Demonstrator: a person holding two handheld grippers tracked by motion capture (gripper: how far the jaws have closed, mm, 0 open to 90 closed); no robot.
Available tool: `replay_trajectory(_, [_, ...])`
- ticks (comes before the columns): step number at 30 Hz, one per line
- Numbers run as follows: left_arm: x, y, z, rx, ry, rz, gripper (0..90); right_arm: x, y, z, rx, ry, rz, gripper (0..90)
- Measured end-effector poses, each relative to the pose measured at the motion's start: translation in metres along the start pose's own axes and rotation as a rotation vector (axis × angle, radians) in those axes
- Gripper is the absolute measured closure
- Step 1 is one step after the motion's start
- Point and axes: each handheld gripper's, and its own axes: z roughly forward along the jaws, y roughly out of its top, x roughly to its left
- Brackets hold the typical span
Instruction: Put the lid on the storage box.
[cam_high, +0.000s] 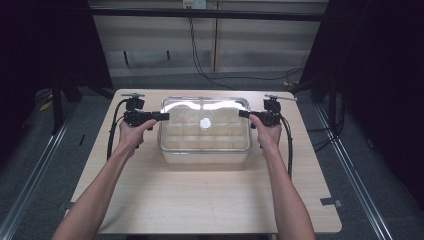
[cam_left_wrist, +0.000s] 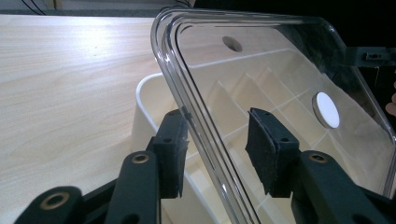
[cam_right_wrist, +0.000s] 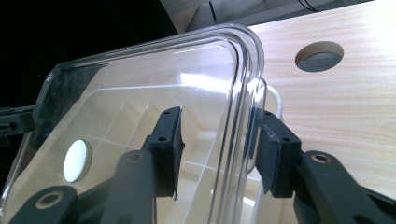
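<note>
A clear plastic lid with a white round disc at its middle lies over a cream box divided into several compartments. My left gripper is at the lid's left edge, my right gripper at its right edge. In the left gripper view the lid's rim passes between the pads of my left gripper, with a gap to the right pad. In the right gripper view the rim runs between the jaws of my right gripper, well clear of the left pad. Both grippers are open.
The box stands at the middle of a light wooden table. A round hole is cut in the tabletop near the far right. A dark floor with cables surrounds the table, and wooden panels stand behind.
</note>
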Motion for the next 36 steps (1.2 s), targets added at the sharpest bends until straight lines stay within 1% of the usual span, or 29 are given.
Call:
replay_trajectory(1, [0.000,0.000,0.000,0.003,-0.001,-0.008,57.4,0.001,0.000,0.001,0.001,-0.005,-0.001,54.2])
replay_trajectory(3, [0.001,-0.001,0.001,0.007,-0.001,-0.004,57.0,0.001,-0.001,0.002,0.007,-0.015,-0.015,53.3])
replay_trajectory(4, [0.001,-0.002,0.002,0.007,-0.002,-0.012,56.8,0.001,-0.001,0.003,0.009,-0.019,-0.018,53.0])
replay_trajectory(6, [0.002,-0.003,0.004,0.015,-0.001,-0.007,55.9,0.002,-0.002,0.004,0.009,-0.033,-0.028,51.7])
replay_trajectory(9, [0.005,-0.005,0.005,0.026,-0.012,-0.012,55.3,0.003,-0.004,0.007,0.014,-0.060,-0.036,50.0])
replay_trajectory(10, [0.005,-0.006,0.005,0.024,-0.015,-0.021,55.2,0.003,-0.005,0.009,0.018,-0.067,-0.035,49.7])
replay_trajectory(11, [0.006,-0.007,0.005,0.030,-0.015,-0.012,55.1,0.003,-0.005,0.010,0.020,-0.075,-0.038,49.0])
replay_trajectory(13, [0.007,-0.009,0.006,0.039,-0.018,-0.017,54.5,0.003,-0.007,0.012,0.029,-0.098,-0.056,47.9])
replay_trajectory(15, [0.009,-0.010,0.007,0.043,-0.021,-0.021,54.3,0.005,-0.008,0.013,0.024,-0.116,-0.076,47.1])
replay_trajectory(17, [0.008,-0.011,0.008,0.040,-0.015,-0.027,54.3,0.005,-0.009,0.014,0.035,-0.129,-0.081,46.6])
replay_trajectory(19, [0.009,-0.012,0.008,0.053,-0.006,-0.021,53.9,0.003,-0.011,0.016,0.046,-0.141,-0.077,46.6])
replay_trajectory(20, [0.009,-0.013,0.009,0.062,0.007,-0.023,53.8,0.003,-0.012,0.016,0.050,-0.149,-0.078,46.6])
replay_trajectory(21, [0.009,-0.014,0.010,0.070,0.006,-0.027,53.5,0.002,-0.014,0.018,0.055,-0.152,-0.074,46.7])
replay_trajectory(23, [0.010,-0.015,0.011,0.062,0.001,-0.034,53.5,-0.001,-0.016,0.019,0.052,-0.142,-0.061,46.7])
replay_trajectory(27, [0.010,-0.016,0.012,0.067,0.001,-0.041,52.8,-0.001,-0.016,0.019,0.057,-0.143,-0.063,46.7])
replay_trajectory(28, [0.010,-0.016,0.012,0.071,0.001,-0.041,52.1,-0.001,-0.016,0.019,0.056,-0.140,-0.063,46.7])
replay_trajectory(30, [0.010,-0.016,0.012,0.077,0.005,-0.019,51.2,-0.001,-0.017,0.019,0.054,-0.141,-0.065,46.7])
replay_trajectory(32, [0.009,-0.016,0.013,0.077,0.007,-0.015,50.1,-0.001,-0.017,0.018,0.057,-0.144,-0.067,46.6])
replay_trajectory(36, [0.009,-0.017,0.013,0.072,0.003,-0.027,49.0,-0.001,-0.018,0.018,0.052,-0.138,-0.066,46.6])
